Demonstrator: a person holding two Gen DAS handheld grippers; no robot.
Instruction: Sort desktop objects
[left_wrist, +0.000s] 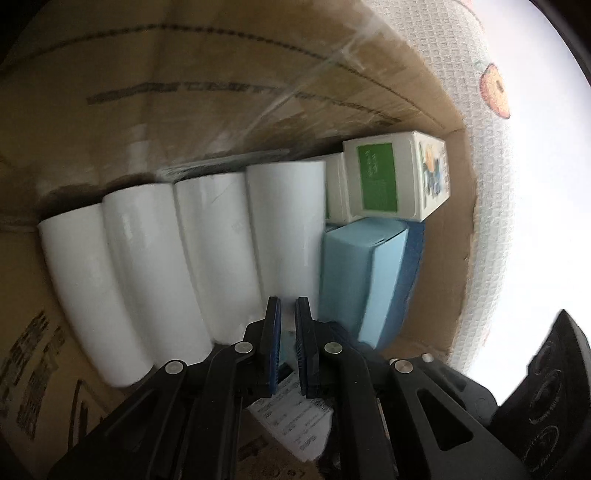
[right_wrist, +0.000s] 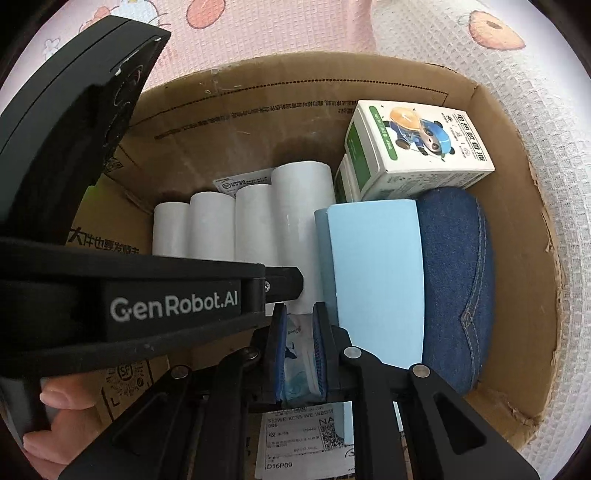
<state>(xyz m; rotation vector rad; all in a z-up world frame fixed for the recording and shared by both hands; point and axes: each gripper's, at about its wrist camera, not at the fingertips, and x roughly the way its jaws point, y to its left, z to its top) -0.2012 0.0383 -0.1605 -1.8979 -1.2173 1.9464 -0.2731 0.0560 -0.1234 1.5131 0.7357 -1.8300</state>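
Note:
An open cardboard box holds several white paper rolls side by side. It also holds a light blue carton, a denim pouch and a white and green panda carton. Pointing down into the box, my right gripper is shut on a pale blue tissue pack. The pack sits between the rolls and the blue carton. My left gripper hovers shut over the near ends of the rolls, beside the blue carton, with nothing gripped.
A white shipping label lies on the box floor under the grippers. The box stands on a white waffle cloth with a fruit print. A person's fingers hold the left gripper's handle at the lower left. The box walls hem in both grippers.

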